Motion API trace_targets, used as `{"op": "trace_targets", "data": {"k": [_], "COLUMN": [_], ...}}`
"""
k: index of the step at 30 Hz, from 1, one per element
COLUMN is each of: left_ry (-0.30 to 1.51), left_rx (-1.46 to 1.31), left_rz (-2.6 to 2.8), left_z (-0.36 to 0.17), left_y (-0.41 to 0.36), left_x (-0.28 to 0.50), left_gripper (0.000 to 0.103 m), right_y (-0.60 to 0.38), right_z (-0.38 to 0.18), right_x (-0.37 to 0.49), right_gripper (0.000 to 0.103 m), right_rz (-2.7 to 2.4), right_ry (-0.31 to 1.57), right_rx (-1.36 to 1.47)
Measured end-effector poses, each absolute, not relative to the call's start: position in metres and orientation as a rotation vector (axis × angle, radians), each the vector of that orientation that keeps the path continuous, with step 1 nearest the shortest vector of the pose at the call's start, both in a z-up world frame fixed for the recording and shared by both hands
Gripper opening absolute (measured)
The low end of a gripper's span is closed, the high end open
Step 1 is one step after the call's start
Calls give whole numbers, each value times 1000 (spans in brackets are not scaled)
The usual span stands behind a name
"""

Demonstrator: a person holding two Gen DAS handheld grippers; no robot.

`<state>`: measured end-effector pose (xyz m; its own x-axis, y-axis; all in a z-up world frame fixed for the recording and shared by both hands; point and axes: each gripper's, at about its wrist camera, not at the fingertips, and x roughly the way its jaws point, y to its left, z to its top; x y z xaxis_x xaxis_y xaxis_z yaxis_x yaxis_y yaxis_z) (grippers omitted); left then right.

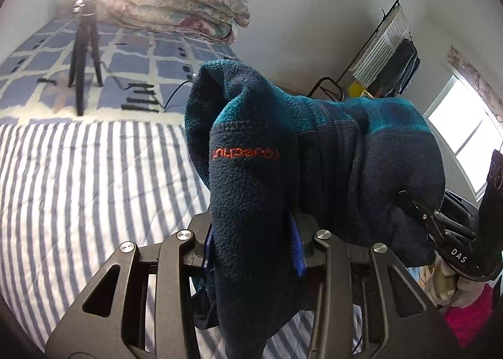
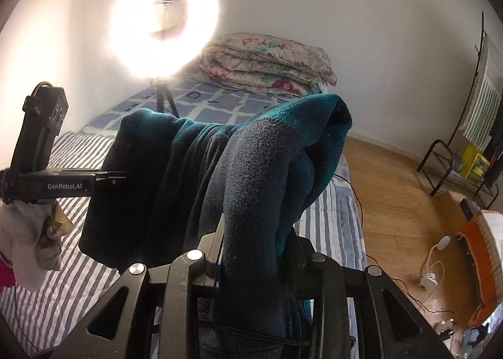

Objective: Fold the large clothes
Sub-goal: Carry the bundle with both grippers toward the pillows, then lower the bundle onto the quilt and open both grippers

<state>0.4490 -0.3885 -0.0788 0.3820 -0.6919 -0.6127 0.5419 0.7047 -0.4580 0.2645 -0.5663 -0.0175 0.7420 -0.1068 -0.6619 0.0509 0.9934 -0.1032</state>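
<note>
the fleece jacket (image 1: 330, 151) i had lifted was dark navy with teal bands, and it carried small orange-red lettering (image 1: 245, 154) on one fold. under it the bedsheet (image 1: 78, 176) was white with blue-grey stripes. farther up lay a blanket (image 1: 132, 54) of blue squares on a cream grid. the folded quilt (image 2: 267, 63) was pale with pink and teal flowers. my grippers' frames were black, and the floor (image 2: 393, 183) was warm brown wood.

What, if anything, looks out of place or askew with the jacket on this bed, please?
The fleece jacket hangs bunched and twisted between the left gripper and right gripper, not flat on the striped bed cover. Nothing looks spilled or damaged.
</note>
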Motion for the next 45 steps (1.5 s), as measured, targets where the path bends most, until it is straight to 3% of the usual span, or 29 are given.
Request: {"op": "trace_targets", "data": {"k": [8,14,16,19,21,24,35,45], "left_ry": [855,923,934,979,990,953,926,810], "left_rx": [-150,-181,-157,-119,-110,-41,-11,50], "left_rz": [-813,-784,-744,-670,-647,-610,-594,-614], "left_z": [-84,-124,-138,-158,-168,-172,-142,-68], "left_y": [-450,-467,-465,-463,-464,-470,-459,-431], "left_x": [492,522,532,548,552,549,533,459], "left_gripper": [37,37,37,37,39,46,47,47], "right_y": [-633,-661,-668,-688,-696,-687,-684,-631], "right_z": [-32,-72,-92,-118,-143,-156,-111,-39], "right_x": [323,359,374,395,406,411,398,343], "right_gripper": [30,30,31,42,42,39,40,40], "right_rz": [-137,-186,-234,-387,-507,-503,-496,-440], "right_ry": [755,827,866,954,1047,1038,950,859], "right_rx": [-17,-31,-79,-154,-256,-348,-196,-209]}}
